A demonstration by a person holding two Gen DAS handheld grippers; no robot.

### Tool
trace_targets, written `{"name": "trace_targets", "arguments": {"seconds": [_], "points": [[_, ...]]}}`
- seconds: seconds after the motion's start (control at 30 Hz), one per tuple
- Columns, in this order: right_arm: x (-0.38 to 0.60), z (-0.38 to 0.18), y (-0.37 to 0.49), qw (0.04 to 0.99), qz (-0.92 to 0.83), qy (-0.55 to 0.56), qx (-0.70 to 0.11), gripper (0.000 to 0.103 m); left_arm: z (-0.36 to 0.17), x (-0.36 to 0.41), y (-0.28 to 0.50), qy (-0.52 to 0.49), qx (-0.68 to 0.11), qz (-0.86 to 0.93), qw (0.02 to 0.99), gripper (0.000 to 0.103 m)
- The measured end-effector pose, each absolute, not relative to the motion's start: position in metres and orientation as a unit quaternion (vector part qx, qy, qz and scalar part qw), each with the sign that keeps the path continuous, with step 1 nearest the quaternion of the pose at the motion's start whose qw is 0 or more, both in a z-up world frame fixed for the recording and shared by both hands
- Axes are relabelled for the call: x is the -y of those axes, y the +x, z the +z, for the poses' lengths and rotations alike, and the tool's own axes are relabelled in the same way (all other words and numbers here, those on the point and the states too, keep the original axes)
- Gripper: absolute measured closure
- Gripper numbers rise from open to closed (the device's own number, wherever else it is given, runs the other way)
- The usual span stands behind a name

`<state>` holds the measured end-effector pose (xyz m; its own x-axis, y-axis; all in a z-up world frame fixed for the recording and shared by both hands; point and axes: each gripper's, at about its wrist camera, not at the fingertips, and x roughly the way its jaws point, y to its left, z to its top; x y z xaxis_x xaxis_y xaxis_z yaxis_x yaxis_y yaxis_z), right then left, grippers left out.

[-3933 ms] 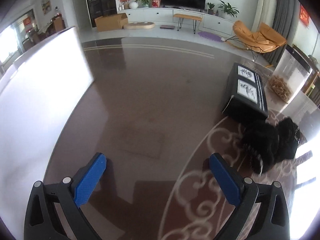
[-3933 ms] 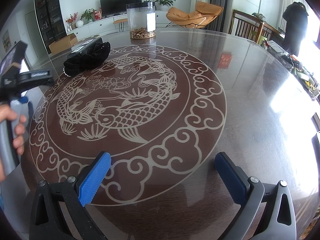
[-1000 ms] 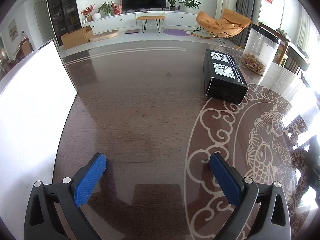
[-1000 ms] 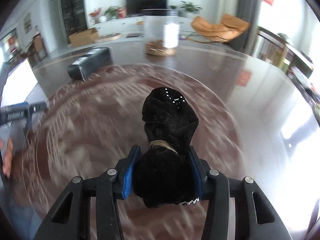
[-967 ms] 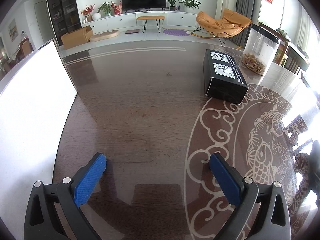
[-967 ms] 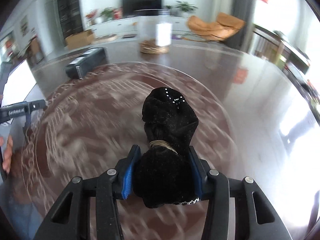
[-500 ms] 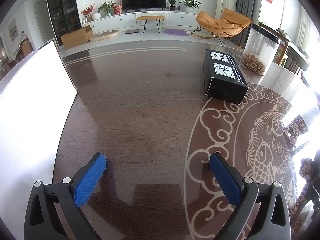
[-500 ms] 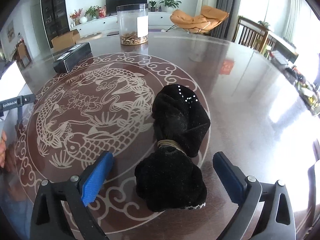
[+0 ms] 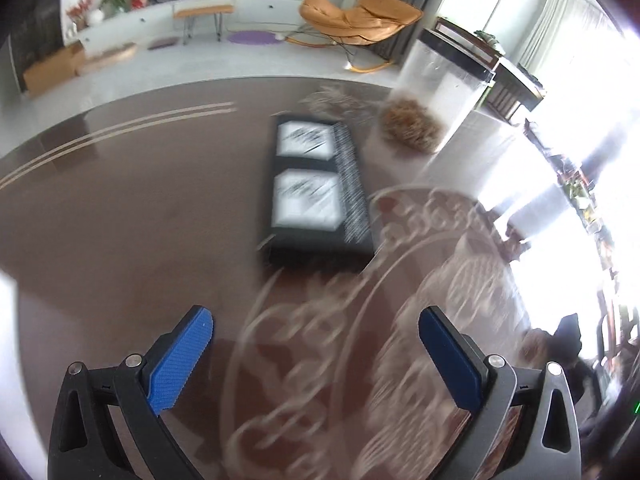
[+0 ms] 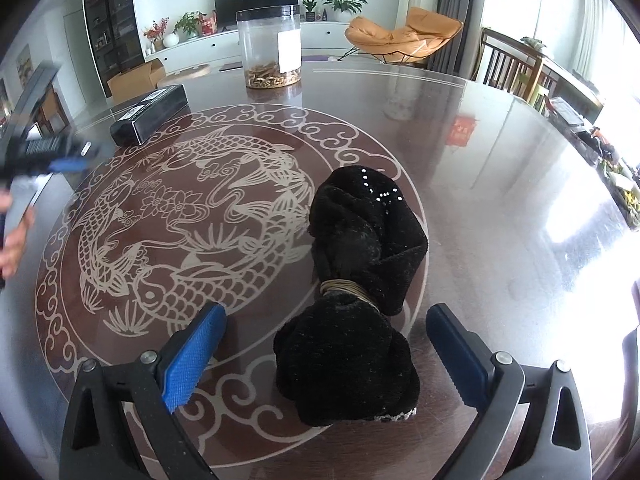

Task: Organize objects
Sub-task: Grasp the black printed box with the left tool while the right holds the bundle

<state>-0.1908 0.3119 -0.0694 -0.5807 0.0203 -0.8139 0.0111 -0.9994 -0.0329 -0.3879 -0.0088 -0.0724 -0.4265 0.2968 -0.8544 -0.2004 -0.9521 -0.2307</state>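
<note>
A black velvet pouch [image 10: 356, 292], tied at its waist with a cord, lies on the round dark table [image 10: 500, 200]. My right gripper [image 10: 326, 344] is open, its blue pads on either side of the pouch's near end, not touching it. A long black box [image 9: 316, 188] with white labels lies flat ahead of my left gripper [image 9: 316, 350], which is open and empty above the table; the view is blurred. The box [image 10: 150, 119] and the left gripper [image 10: 44, 152] also show at the left of the right wrist view.
A clear jar [image 9: 432, 100] with brown bits at its bottom stands just right of the box; it also shows at the table's far side in the right wrist view [image 10: 272, 50]. Chairs [image 10: 516, 68] stand at the table's right edge. A fish pattern [image 10: 192, 216] marks the table's middle.
My right gripper has opened and let go of the pouch, which now rests on the table. My left gripper has moved forward and right toward the black box.
</note>
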Motion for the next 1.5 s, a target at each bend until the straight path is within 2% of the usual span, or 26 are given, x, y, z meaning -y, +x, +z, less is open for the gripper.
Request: {"name": "trace_targets", "arguments": {"seconds": [0.27,0.3,0.33,0.37,0.5,0.63,0.83,0.97,1.0,1.07,1.1,1.13,1.5], "points": [[-0.309,-0.066,-0.188,0.004,0.895,-0.445,0.024,0.003,-0.084,-0.028,-0.442,-0.507,-0.02,0.86,0.041,0.0],[-0.309,-0.064,-0.186,0.009,0.898,-0.439,0.023,0.003,-0.084,-0.03,-0.44,-0.495,-0.027,0.867,0.04,0.013],[-0.31,-0.063,-0.185,0.014,0.9,-0.435,0.024,0.003,-0.08,-0.032,-0.435,-0.477,-0.03,0.878,0.042,0.039],[-0.31,-0.062,-0.185,0.017,0.901,-0.433,0.024,0.003,-0.079,-0.034,-0.431,-0.47,-0.03,0.881,0.042,0.045],[-0.31,-0.064,-0.187,0.012,0.897,-0.44,0.023,0.003,-0.08,-0.035,-0.401,-0.463,-0.04,0.884,0.047,0.044],[-0.311,-0.068,-0.192,0.002,0.889,-0.458,0.017,0.003,-0.081,-0.027,-0.331,-0.456,-0.021,0.889,0.042,0.045],[-0.315,-0.069,-0.193,0.004,0.887,-0.461,0.007,0.002,-0.083,-0.004,-0.178,-0.44,-0.021,0.897,0.034,0.044],[-0.315,-0.07,-0.194,0.0,0.886,-0.464,0.008,0.0,-0.086,0.008,-0.145,-0.441,-0.01,0.898,0.013,0.043],[-0.315,-0.071,-0.194,0.0,0.886,-0.464,0.008,0.0,-0.087,0.009,-0.144,-0.443,-0.012,0.897,0.01,0.037],[-0.315,-0.071,-0.194,0.0,0.886,-0.464,0.007,0.0,-0.091,0.007,-0.142,-0.45,-0.004,0.893,-0.005,0.02],[-0.315,-0.071,-0.194,-0.001,0.886,-0.464,0.007,0.0,-0.093,0.01,-0.144,-0.458,0.002,0.889,-0.009,0.003],[-0.315,-0.071,-0.194,-0.001,0.886,-0.464,0.007,0.0,-0.096,0.009,-0.151,-0.468,0.003,0.884,-0.008,0.0],[-0.315,-0.071,-0.194,0.0,0.886,-0.464,0.007,0.0,-0.094,0.002,-0.15,-0.467,0.001,0.884,-0.006,0.0]]}}
